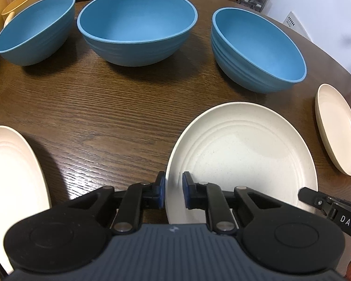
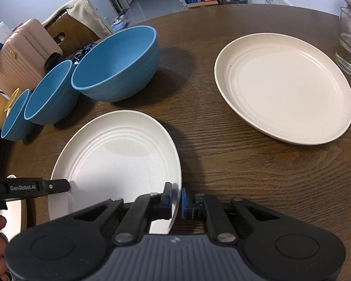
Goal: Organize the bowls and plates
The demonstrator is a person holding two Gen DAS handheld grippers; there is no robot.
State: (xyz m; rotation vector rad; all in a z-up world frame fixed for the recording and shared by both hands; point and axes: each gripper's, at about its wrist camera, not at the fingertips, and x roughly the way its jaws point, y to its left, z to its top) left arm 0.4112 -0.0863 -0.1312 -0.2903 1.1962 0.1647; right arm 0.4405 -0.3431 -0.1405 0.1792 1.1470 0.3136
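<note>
My fingers are clamped on the middle white plate (image 1: 243,154): the left gripper (image 1: 173,190) pinches its left rim, the right gripper (image 2: 176,200) its right rim; the plate sits on the wooden table (image 1: 105,117) just in front of the three blue bowls (image 1: 138,23); uneven lifting could tilt it and let a thin rim slip out; only the right view shows the glass vase (image 2: 350,44) beyond the far plate (image 2: 285,86), a knock hazard.

table (image 1: 105,121) is dark wood with a rough visible grain, slight sheen. blue bowls (image 1: 138,25) look like matt ribbed plastic, cream plates (image 2: 285,86) smooth, speckled, faintly glossy. the glass (image 2: 350,44) is clear, and both tools are matt black plastic with metal rivets
</note>
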